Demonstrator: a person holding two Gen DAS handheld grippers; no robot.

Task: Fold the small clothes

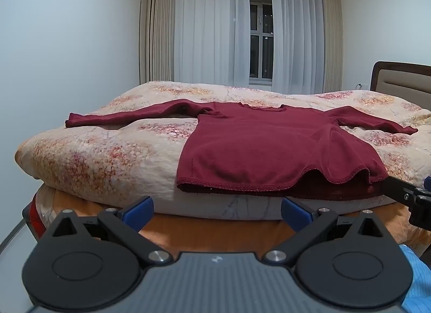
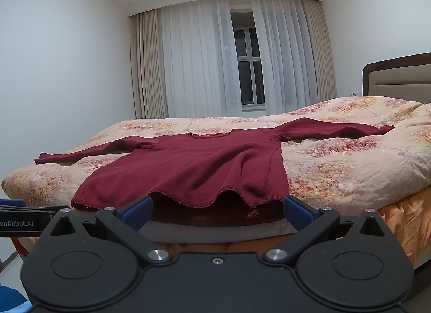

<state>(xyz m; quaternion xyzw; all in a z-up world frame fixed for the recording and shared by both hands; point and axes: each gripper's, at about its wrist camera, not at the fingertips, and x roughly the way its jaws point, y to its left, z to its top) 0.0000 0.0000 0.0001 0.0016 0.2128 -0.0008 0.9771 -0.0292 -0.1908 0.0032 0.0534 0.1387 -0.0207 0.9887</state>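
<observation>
— Floral quilt (image 1: 89, 156) covers the bed, curtains (image 1: 210, 30) far behind. The top?

— Dark red long-sleeved top (image 1: 269, 145) lies flat on the quilt's near edge, 2 sleeves spread, hem rippled.

— Grippers?

— Left gripper (image 1: 216, 212) and right gripper (image 2: 217, 212) hover near the hem, both spread wide, holding nothing. Headboard (image 2: 398, 78) stands right.
</observation>
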